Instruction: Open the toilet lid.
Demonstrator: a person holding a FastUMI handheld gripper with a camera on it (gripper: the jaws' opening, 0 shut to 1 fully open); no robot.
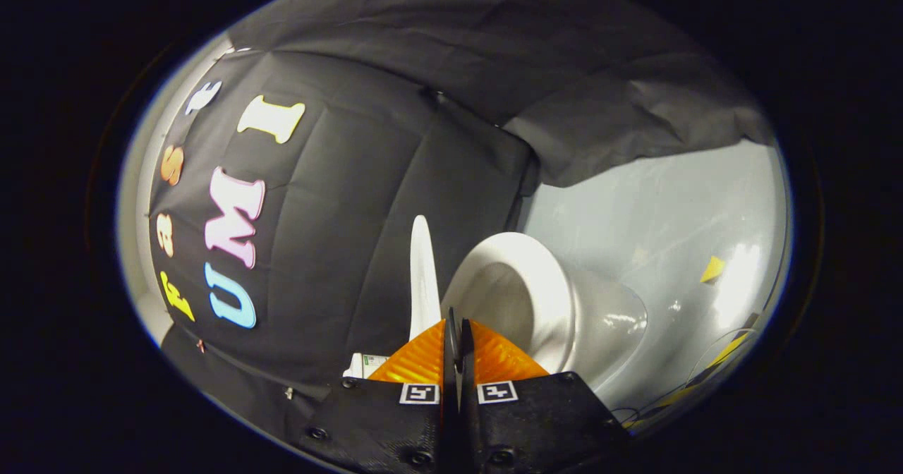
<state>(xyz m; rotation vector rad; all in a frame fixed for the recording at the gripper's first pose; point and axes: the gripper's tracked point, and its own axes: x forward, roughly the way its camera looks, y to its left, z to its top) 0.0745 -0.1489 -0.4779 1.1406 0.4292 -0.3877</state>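
Observation:
The view is rolled sideways. The white toilet bowl with its ring seat [536, 283] lies just beyond my fingers, its opening uncovered. The white lid [422, 269] shows edge-on as a thin blade, swung well away from the seat and standing near the black cloth wall. My gripper [457, 326] is shut, its two fingers pressed together with nothing between them. The fingertips sit just off the lid's lower edge, in the gap between lid and seat; I cannot tell whether they touch the lid.
The black cloth wall [338, 234] hangs close behind the lid. A glossy grey floor [670, 234] spreads past the bowl, with a yellow tape mark [712, 269] and thin cables [726, 350]. A small white labelled part [367, 365] sits at the toilet's back.

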